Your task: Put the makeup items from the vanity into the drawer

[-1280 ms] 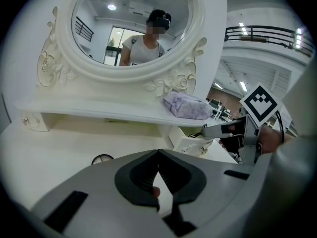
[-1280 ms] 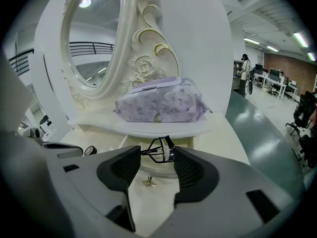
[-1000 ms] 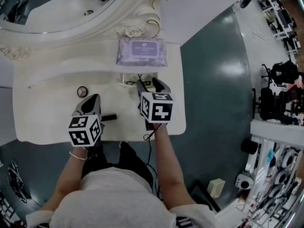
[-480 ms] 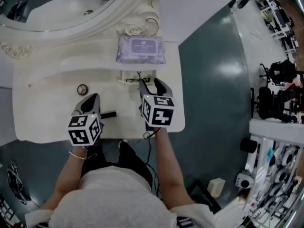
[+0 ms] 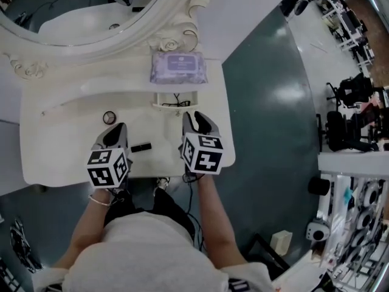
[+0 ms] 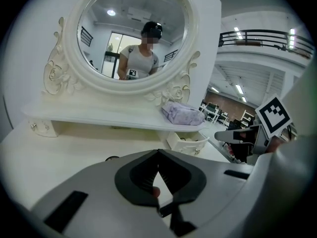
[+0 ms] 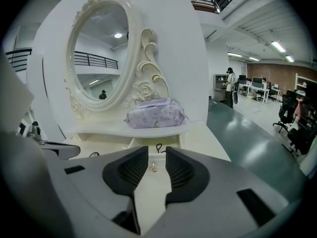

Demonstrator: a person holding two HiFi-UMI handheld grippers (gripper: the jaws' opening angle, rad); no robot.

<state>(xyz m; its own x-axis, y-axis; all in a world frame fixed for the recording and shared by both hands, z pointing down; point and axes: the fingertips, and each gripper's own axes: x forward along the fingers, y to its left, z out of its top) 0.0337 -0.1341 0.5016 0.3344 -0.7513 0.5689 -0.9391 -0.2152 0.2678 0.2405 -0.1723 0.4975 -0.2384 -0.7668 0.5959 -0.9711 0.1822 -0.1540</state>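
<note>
- Step in hand, as I judge it: between items. The drawer [image 5: 176,107] under the raised shelf [image 5: 91,87] at the desk's back edge, toward the right, stands open with thin dark items [image 5: 177,100] inside.
- Two makeup items are not yet stowed. A round compact [image 5: 109,117] lies on the left half of the desk [image 5: 61,145]. A short black tube [image 5: 141,146] lies near the middle of the front edge.
- The right gripper [image 5: 196,116] hangs over the right part of the desk, just in front of the drawer. Its jaws have just been closing and now stand narrow, with nothing between the pads. Only the drawer knob [image 7: 153,167] shows through the gap, well beyond them.
- The left gripper [image 5: 117,129] sits near the front edge, just left of the black tube and in front of the compact. Its jaw tips meet. A small pinkish spot shows low in the gap; I cannot tell what it is.
- Next move, by judgement: part the left jaws, straddle the tube across its short side, close, and carry it to the open drawer. The compact lies flat and will need a grip on its rim.
- Writing: the purple wipes pack [image 5: 178,67] at the shelf's right end carries an oval label, its print too small to read. The marker cubes [image 5: 202,154] show black-and-white squares only. No brand is legible.
</note>
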